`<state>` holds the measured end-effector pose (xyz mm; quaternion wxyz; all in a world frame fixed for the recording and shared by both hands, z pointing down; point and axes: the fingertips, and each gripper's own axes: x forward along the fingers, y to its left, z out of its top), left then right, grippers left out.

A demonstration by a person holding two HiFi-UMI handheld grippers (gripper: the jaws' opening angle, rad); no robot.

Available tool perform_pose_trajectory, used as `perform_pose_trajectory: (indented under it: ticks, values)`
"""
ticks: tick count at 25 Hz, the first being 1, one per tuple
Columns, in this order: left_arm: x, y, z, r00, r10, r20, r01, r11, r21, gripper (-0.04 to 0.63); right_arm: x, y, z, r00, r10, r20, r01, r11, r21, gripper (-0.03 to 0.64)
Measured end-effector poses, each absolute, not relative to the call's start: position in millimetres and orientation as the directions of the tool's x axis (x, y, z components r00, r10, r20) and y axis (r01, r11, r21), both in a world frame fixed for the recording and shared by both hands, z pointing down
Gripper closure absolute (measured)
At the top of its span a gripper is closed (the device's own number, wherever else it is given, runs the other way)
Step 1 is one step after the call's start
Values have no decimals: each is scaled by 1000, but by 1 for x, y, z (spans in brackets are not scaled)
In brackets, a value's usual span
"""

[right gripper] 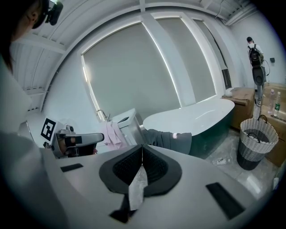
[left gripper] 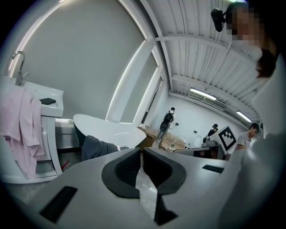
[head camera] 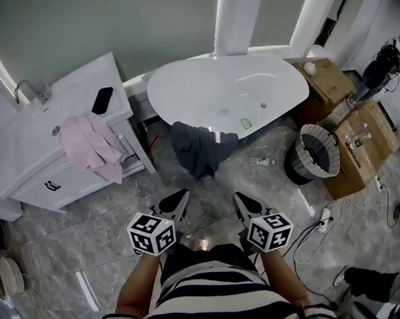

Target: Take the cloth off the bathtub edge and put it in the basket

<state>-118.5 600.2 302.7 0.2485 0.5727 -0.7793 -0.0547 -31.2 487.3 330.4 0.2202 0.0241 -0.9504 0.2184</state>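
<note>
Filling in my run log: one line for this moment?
cloth: hangs over tub edge, untouched | basket: on floor beside tub | left gripper: shut, empty | right gripper: shut, empty

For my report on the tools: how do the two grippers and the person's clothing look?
The left gripper and right gripper have pale grey bodies, dark ribbed pads and a cube with black-and-white square markers. The person wears a black-and-white striped top.
</note>
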Motion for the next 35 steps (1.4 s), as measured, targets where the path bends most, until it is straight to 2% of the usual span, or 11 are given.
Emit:
perform_pose_trajectory:
  ticks: [6, 14, 29, 35]
  values:
    - [-146, 577, 317, -218, -917, 333, -855, 344, 388, 563, -59, 464, 345, -888, 40, 457, -167, 900, -404, 591]
    - [-194, 541, 331, -260, -897, 358, -842, 392, 370, 563, -111, 426, 360, -885, 81, 458, -131, 901, -413, 591]
    - [-274, 445, 353, -332, -840, 429, -829, 477, 292, 563, -199, 341, 384, -847, 234, 478, -23, 881, -472, 591]
    - [-291, 422, 372, -288, -828, 481, -848, 454, 273, 561, -215, 330, 404, -828, 273, 490, -21, 858, -514, 591]
